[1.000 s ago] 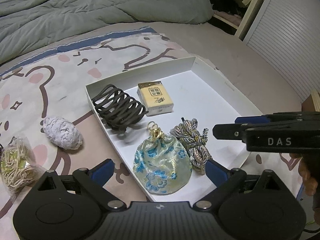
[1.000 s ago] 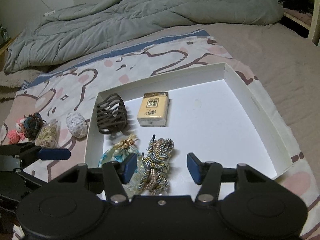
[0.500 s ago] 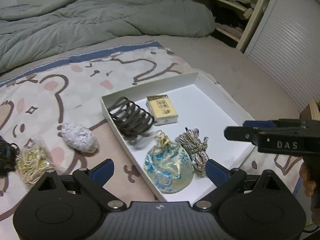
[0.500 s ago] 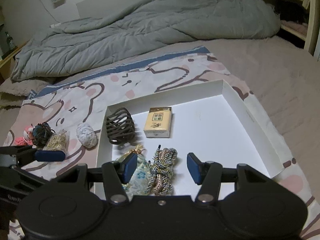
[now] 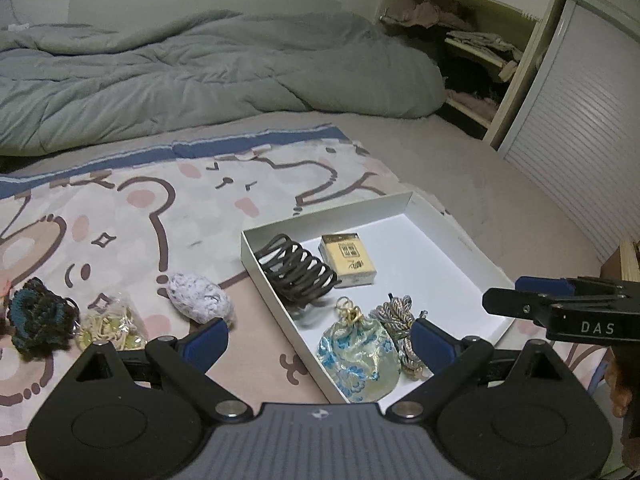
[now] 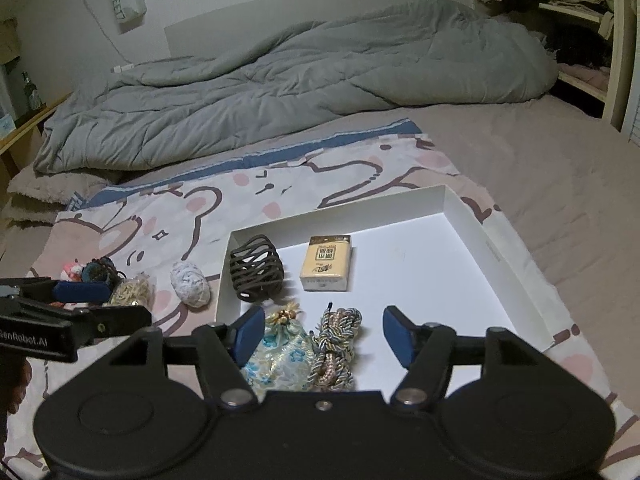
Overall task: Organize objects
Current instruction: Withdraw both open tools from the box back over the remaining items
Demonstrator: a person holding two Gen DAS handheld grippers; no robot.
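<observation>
A shallow white box (image 5: 412,204) (image 6: 445,196) lies on the bed. Inside it sit a dark brown hair claw (image 5: 298,272) (image 6: 256,268), a yellow packet (image 5: 348,260) (image 6: 327,262), a blue flowered pouch (image 5: 358,356) (image 6: 280,354) and a braided cord bundle (image 5: 400,326) (image 6: 336,340). On the blanket to the left lie a white scrunchie (image 5: 200,298) (image 6: 190,282), a bag of pale bands (image 5: 110,326) (image 6: 132,290) and a dark teal scrunchie (image 5: 38,316) (image 6: 98,272). My left gripper (image 5: 320,340) hovers open over the box's near left edge. The right gripper (image 6: 324,330) hangs above the pouch and cord, its jaws opening, nothing pressed between them.
A grey duvet (image 5: 200,76) (image 6: 300,80) is bunched across the far half of the bed. Open shelves with clothes (image 5: 472,52) and a slatted white door (image 5: 580,140) stand at the right. The cartoon bear blanket (image 5: 120,208) spreads under the loose items.
Both grippers have risen and pulled back, so the box and items look smaller and lower. The right jaws have spread wider. The dark teal scrunchie has come into the left view.
</observation>
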